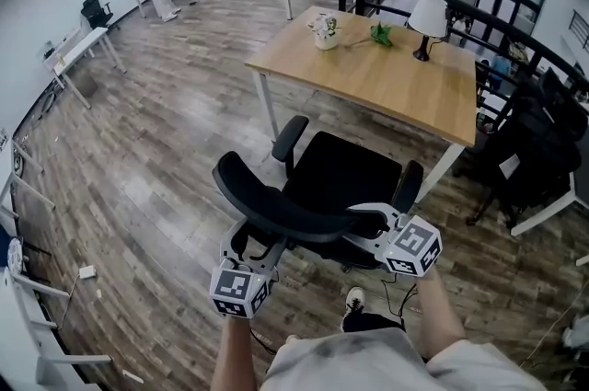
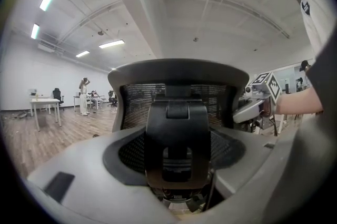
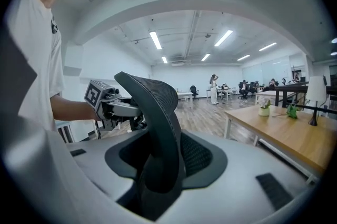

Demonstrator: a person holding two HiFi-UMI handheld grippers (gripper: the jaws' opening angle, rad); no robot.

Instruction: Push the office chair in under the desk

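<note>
**Both grippers on the backrest, chair not tucked in yet**

The black office chair (image 1: 340, 170) faces the wooden desk (image 1: 386, 86) and sits right at its near long edge, on the wood floor (image 1: 166, 150). Most of the seat is out in the open. The armrests (image 1: 290, 136) are close to the desk edge. Whether the front of the seat reaches under it is hard to call from the head view.

Both grippers are on the backrest (image 1: 276, 203), one toward each end. The left gripper (image 1: 256, 249) has it from the person's left side. In the left gripper view, its grey fingers (image 2: 79, 186) sit on either side of the rear bracket (image 2: 177, 138) of the backrest, closed onto the chair. The right gripper (image 1: 368, 222) is at the other end. In the right gripper view, the mesh back runs edge-on straight down between its fingers (image 3: 263, 175), and they're clamped on it too.

Up on the desk, toward the far side, there's a small potted plant (image 1: 325, 32) and a lamp (image 1: 427, 17) with a white shade, well apart from each other.
</note>
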